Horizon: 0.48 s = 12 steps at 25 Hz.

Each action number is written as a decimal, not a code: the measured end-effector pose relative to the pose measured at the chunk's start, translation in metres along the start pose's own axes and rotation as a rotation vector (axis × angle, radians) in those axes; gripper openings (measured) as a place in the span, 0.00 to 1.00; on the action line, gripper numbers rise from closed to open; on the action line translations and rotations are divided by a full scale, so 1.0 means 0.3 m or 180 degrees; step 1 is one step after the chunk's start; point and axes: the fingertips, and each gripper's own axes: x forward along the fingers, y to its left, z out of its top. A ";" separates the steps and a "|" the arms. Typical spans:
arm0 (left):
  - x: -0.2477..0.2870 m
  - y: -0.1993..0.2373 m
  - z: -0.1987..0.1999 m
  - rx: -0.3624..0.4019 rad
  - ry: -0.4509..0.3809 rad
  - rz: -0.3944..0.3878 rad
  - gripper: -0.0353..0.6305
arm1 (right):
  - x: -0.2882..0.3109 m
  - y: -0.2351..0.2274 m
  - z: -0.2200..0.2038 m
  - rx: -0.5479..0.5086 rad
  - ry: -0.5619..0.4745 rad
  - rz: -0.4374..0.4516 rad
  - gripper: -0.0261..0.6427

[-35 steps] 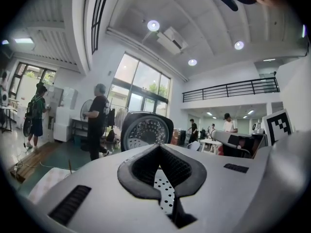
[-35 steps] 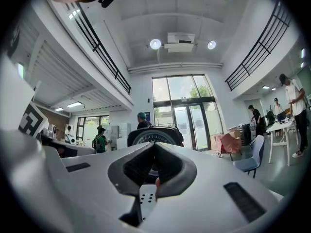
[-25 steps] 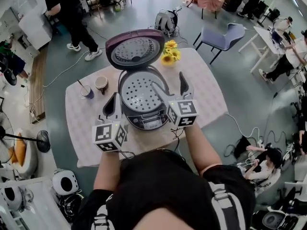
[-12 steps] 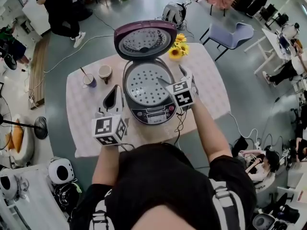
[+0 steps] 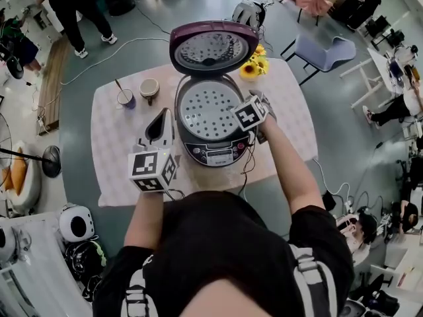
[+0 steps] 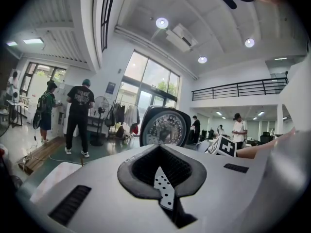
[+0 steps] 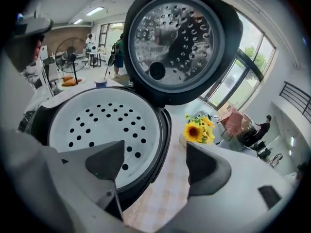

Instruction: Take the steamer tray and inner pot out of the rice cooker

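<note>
White steamer tray [image 7: 97, 125] sits seated in the open rice cooker [image 5: 210, 152] on the table [image 5: 291, 131]; right tool [image 7: 155, 165] closing astride their right rim, nothing pinched yet; left tool [image 6: 163, 188] clenched empty alongside; likely risk: jaws catch the cooker wall too, dragging the unbraced cooker.

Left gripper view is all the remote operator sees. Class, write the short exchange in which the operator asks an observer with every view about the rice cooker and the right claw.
Operator: I see only the raised lid. What is inside the cooker?
Observer: The white perforated steamer tray sits in the open rice cooker.
Operator: Where is the right claw?
Observer: The right claw points down at the cooker's right rim. Its jaws are closing with the rim showing between them, and the pads press on nothing.
</note>
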 end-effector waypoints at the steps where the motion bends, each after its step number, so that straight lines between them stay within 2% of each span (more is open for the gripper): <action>1: -0.002 0.006 -0.003 -0.0017 0.0005 0.0008 0.06 | 0.013 0.005 -0.003 -0.0034 0.0040 -0.0014 0.63; 9: -0.019 0.032 -0.025 -0.0086 0.0050 -0.0003 0.06 | 0.088 0.027 -0.055 -0.0045 0.0299 -0.0117 0.48; 12: -0.025 0.038 -0.023 -0.0066 0.0055 0.0003 0.06 | 0.098 0.011 -0.065 -0.0031 0.0325 -0.0237 0.35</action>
